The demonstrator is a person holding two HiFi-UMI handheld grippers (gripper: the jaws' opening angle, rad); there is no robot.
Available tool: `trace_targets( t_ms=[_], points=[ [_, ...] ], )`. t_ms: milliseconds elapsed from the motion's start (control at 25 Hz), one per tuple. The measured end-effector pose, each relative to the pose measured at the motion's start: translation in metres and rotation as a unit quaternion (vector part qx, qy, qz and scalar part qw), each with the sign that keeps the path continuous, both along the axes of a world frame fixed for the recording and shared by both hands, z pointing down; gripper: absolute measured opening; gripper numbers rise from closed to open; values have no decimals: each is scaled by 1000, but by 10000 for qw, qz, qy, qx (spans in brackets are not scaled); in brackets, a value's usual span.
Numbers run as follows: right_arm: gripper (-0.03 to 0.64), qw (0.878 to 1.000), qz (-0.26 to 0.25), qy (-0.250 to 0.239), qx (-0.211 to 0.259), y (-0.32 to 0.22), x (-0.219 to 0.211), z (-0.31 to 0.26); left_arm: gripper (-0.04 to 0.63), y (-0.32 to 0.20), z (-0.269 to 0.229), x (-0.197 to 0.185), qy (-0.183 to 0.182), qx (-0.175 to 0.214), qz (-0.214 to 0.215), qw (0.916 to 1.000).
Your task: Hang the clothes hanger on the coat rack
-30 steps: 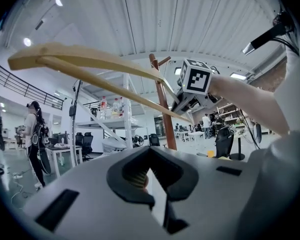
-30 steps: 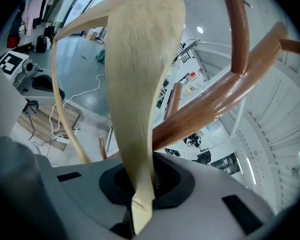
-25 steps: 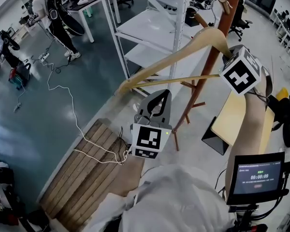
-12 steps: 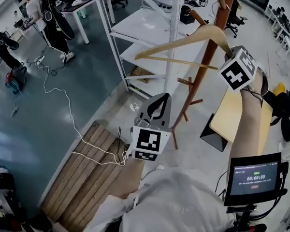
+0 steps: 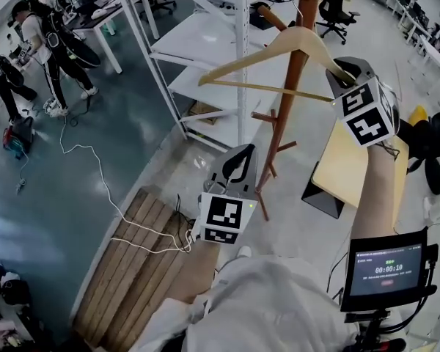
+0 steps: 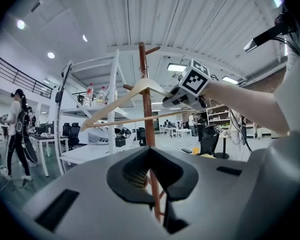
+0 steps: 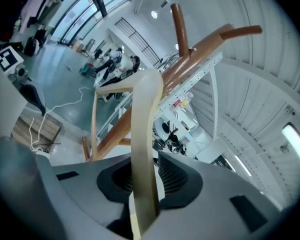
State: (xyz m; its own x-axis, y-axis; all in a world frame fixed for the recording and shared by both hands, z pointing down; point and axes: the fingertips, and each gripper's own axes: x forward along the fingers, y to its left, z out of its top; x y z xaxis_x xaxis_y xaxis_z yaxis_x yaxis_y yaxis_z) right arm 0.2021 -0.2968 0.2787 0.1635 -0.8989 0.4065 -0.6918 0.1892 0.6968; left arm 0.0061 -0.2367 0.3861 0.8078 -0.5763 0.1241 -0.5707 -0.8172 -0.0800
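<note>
Fingers (image 7: 172, 175) of right gripper (image 7: 146, 181) pinch hanger (image 7: 145, 129); head view hides this.

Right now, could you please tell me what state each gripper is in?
Left gripper: closed, holding nothing.
Right gripper: closed on one end of the wooden clothes hanger.

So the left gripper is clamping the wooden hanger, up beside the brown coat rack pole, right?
Not the left one. The right gripper clamps the wooden hanger, up beside the brown coat rack pole. The right gripper view shows its jaws shut on the hanger's end. The left gripper has nothing between its jaws.
</note>
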Motion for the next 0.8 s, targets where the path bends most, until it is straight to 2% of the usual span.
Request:
trace_targets(
  t_ms=[160, 320, 400, 520, 600, 680, 800],
  points=[
    [150, 9951, -802, -452, 362, 14, -17, -10, 0, 12, 4, 16, -20, -29, 116, 9999],
    [152, 9824, -1391, -779, 971, 44, -36, -43, 0, 30, -5, 20, -33, -45, 238, 9997],
    [150, 9677, -1719, -1228, 1375, 71, -45, -55, 0, 42, -3, 22, -4, -59, 295, 9995],
    [150, 9375, -2179, -1970, 1864, 117, -47, -52, 0, 61, 11, 36, 90, -8, 437, 9990],
    [149, 9226, -2342, -2258, 2072, 141, -48, -46, 0, 67, 17, 47, 156, 50, 525, 9985],
    [149, 9176, -2404, -2319, 2156, 161, -52, -44, 0, 76, 12, 58, 221, 78, 663, 9975],
    [147, 9211, -2296, -2324, 2118, 191, -47, -39, 0, 101, 1, 83, 313, 43, 1028, 9942]
  ],
)
